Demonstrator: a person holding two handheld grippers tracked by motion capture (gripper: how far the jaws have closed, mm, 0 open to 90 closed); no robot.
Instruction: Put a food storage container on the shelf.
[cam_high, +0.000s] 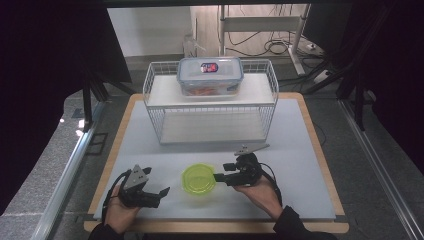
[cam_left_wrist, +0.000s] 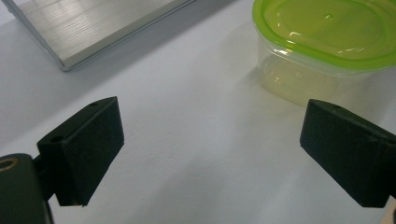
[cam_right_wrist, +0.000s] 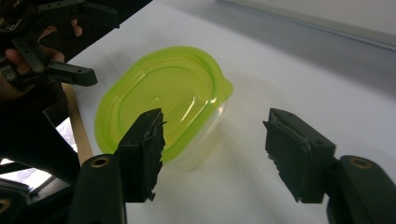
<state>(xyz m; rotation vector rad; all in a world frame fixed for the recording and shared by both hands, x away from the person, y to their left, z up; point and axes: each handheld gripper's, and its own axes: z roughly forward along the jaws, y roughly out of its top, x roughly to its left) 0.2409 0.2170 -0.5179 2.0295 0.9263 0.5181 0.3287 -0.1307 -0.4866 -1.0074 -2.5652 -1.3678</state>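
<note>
**High view: 2 grippers flank 1 green-lidded tub**

I see my left gripper (cam_left_wrist: 212, 154) with jaws spread wide over bare table, holding nothing. My right gripper (cam_right_wrist: 215, 154) is likewise spread and empty, just beside the green-lidded tub (cam_high: 198, 179), which sits between both on the white mat (cam_high: 300, 150). The tub's long axis I cannot tell. Farther back, 1 wire basket (cam_high: 210, 102) carries 1 blue-lidded box (cam_high: 210, 75).

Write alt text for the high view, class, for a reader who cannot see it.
A person's two hands each hold an open black claw on a white table, the left claw and right claw either side of a small green-lidded container. Behind it a white wire rack carries a clear lidded box on its upper shelf.
</note>
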